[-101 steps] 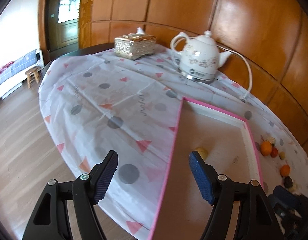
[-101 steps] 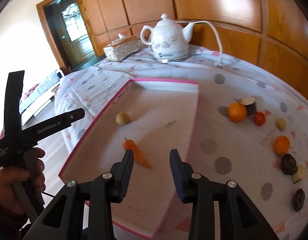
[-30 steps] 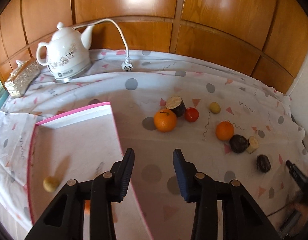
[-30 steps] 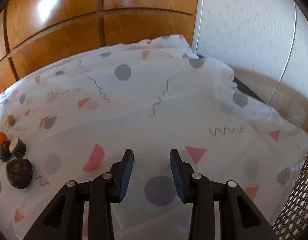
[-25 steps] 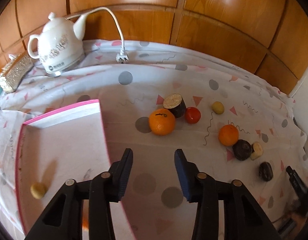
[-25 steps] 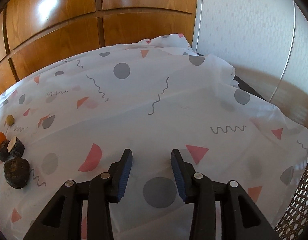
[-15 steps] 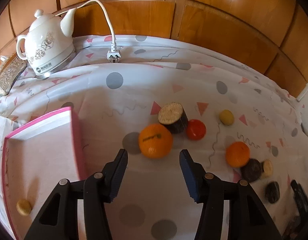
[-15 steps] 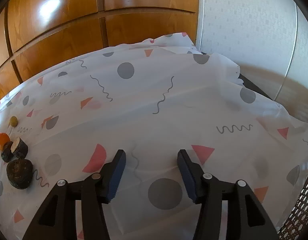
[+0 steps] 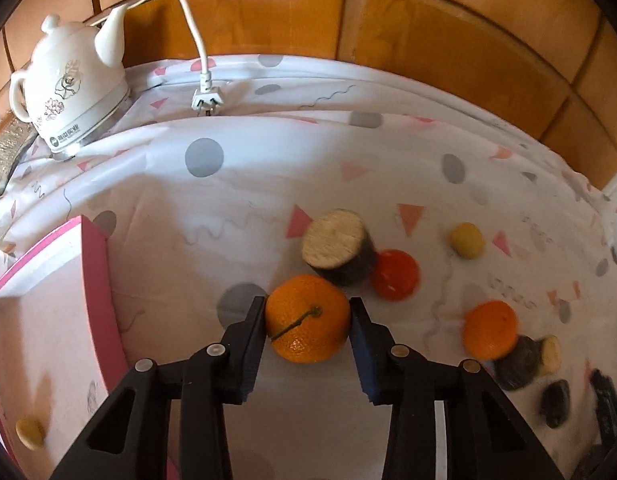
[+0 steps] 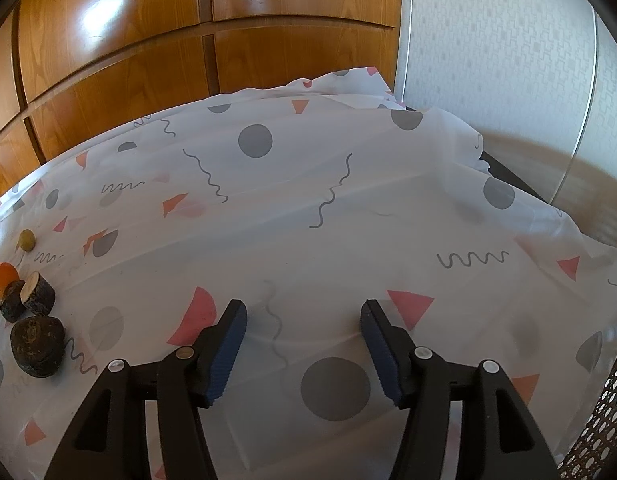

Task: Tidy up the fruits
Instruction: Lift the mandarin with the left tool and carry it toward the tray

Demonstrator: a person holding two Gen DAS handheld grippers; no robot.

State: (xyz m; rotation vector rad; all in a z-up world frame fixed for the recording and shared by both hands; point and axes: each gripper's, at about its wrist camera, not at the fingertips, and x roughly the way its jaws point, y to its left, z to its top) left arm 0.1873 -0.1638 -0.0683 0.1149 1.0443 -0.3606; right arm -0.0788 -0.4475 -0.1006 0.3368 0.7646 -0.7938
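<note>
In the left wrist view my left gripper [image 9: 307, 312] is open with its jaws on either side of a large orange [image 9: 307, 323] that lies on the patterned tablecloth. Just behind the orange lie a cut dark root piece [image 9: 337, 246] and a red tomato [image 9: 395, 275]. A second orange [image 9: 490, 329], a yellow fruit [image 9: 466, 240] and dark pieces [image 9: 515, 366] lie to the right. The pink-rimmed tray [image 9: 95, 272] at left holds a small yellow fruit [image 9: 28, 433]. My right gripper [image 10: 303, 322] is open and empty over bare cloth.
A white kettle [image 9: 74, 84] with its cord and plug [image 9: 206, 98] stands at the back left. Wooden wall panels run behind the table. In the right wrist view dark root pieces [image 10: 37, 345] lie at the far left and the cloth hangs over the table's right edge.
My left gripper has swung right from the tray and moved forward and down until its jaws bracket the large orange. My right gripper has opened wider over the cloth.
</note>
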